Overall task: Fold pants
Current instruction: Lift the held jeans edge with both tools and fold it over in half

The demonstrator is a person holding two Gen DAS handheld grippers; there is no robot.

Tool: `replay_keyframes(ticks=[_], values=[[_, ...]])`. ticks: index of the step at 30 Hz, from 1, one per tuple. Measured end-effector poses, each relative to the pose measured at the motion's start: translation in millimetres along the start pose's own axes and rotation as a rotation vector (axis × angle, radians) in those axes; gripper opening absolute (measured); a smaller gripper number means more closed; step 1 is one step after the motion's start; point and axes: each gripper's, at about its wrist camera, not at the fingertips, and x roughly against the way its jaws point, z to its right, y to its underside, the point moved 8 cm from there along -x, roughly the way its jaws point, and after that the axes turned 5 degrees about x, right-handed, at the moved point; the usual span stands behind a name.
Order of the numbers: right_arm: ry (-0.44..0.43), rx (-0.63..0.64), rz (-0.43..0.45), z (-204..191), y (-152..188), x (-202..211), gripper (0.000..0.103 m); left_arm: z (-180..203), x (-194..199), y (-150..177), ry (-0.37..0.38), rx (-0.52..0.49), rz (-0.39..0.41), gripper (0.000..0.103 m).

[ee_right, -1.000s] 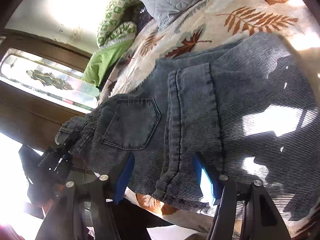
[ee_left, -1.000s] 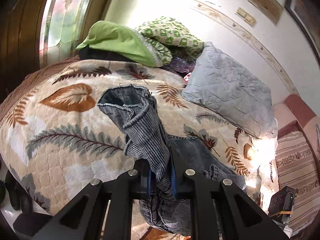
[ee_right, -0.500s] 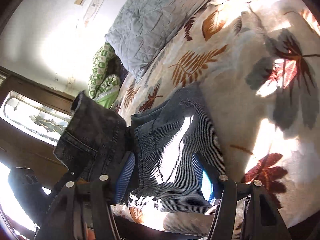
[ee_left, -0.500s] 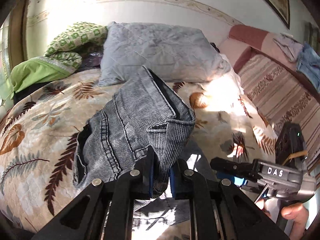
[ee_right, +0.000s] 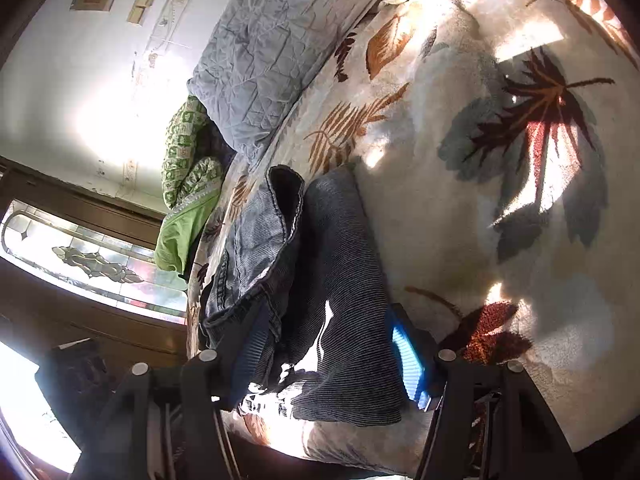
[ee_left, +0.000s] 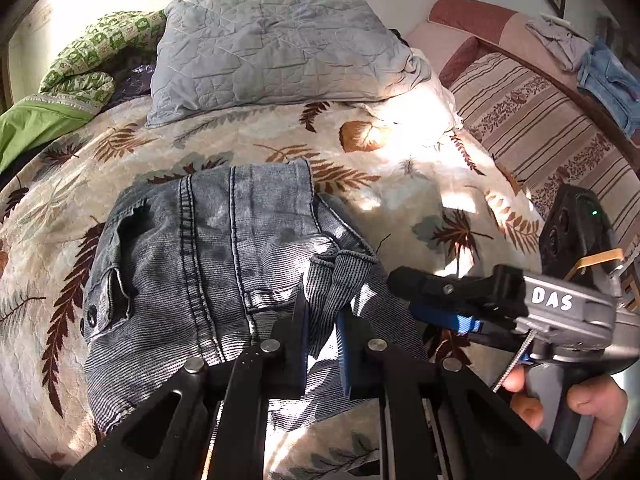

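Pants (ee_left: 208, 264) lengthwise toward grey pillow (ee_left: 272, 52)

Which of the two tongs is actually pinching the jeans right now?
The left tongs, nearly shut on a bunched fold of the jeans. The right tongs stand wide, merely straddling the folded stack.

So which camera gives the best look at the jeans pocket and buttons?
The left wrist view: the jeans lie face-on there, pocket opening, seams and dark buttons all clear. The right wrist view shows the jeans edge-on as a folded stack, without either detail.
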Motion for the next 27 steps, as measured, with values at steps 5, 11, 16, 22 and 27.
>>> replay_keyframes(ticks=[5,11,16,22,27], values=[[0.016,0.0,-0.01,3.4,4.9,-2.0,0.064,8.4,-2.9,0.8,0.011,-0.008,0.0,0.012],[0.056,0.018,0.021,4.8,2.8,4.4,0.064,3.6,-45.1,35.2,-0.058,-0.036,-0.107,0.012],[0.073,0.025,0.024,5.7,1.4,4.4,0.064,5.3,-44.3,35.3,-0.075,-0.049,-0.105,0.012],[0.085,0.03,0.026,6.3,1.6,4.2,0.064,5.9,-43.1,35.2,-0.074,-0.051,-0.101,0.012],[0.086,0.031,0.026,5.9,1.6,3.6,0.064,7.3,-38.8,33.4,-0.068,-0.053,-0.096,0.012]])
